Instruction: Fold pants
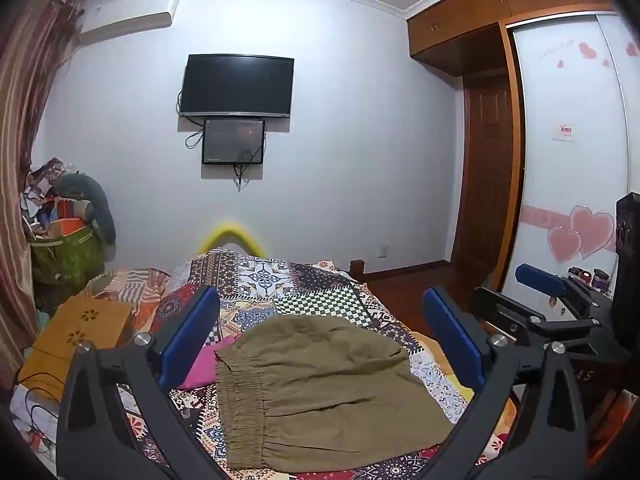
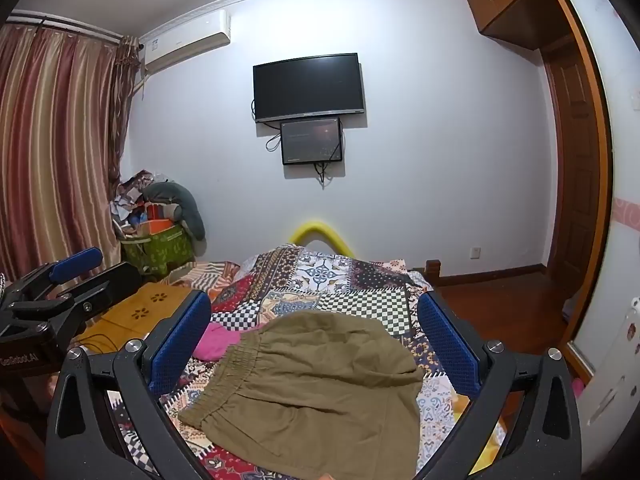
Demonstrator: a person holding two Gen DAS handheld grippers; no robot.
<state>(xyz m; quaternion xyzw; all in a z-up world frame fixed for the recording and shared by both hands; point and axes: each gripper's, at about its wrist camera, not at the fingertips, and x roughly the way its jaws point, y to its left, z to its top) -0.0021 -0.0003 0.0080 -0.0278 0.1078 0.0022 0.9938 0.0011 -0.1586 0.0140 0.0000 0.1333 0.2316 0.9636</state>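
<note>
The olive pants [image 1: 320,392] lie on the patchwork bedspread [image 1: 312,280], already doubled into a compact, roughly rectangular bundle, with the gathered elastic waistband [image 1: 240,396] along its left edge running near-to-far and a pink garment [image 1: 202,364] just beside that edge. Both tools hover above the near end of the bundle with nothing between their blue pads: the left gripper [image 1: 320,344] and the right gripper [image 2: 316,346] each stand spread wide. Judging from the waistband's position, the left gripper is nearer it, the right nearer the plain folded side.
</note>
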